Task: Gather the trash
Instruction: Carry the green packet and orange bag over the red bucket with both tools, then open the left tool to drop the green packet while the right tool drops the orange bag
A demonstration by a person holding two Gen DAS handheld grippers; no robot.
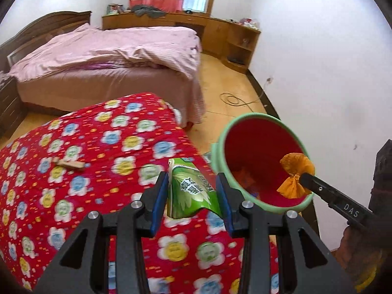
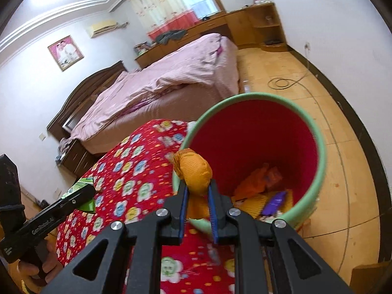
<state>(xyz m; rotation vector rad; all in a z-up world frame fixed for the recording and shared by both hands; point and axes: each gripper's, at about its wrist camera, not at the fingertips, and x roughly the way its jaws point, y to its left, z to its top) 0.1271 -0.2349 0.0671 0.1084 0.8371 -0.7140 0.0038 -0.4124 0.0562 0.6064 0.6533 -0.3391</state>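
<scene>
My left gripper (image 1: 192, 183) is shut on a green drink carton (image 1: 189, 188), held above the red flowered cloth (image 1: 98, 147); the carton also shows in the right wrist view (image 2: 82, 187). My right gripper (image 2: 198, 188) is shut on a crumpled orange wrapper (image 2: 196, 171), held over the near rim of the trash bin (image 2: 321, 147), which is green outside and red inside. In the left wrist view the wrapper (image 1: 295, 171) hangs over the bin (image 1: 220, 152). Orange and purple wrappers (image 2: 269, 196) lie at the bin's bottom.
A small wooden piece (image 1: 71, 164) lies on the red cloth. A pink-covered bed (image 1: 110, 56) stands behind. A wooden desk and shelves (image 1: 220, 34) line the far wall. A cable coil (image 1: 232, 99) lies on the wooden floor.
</scene>
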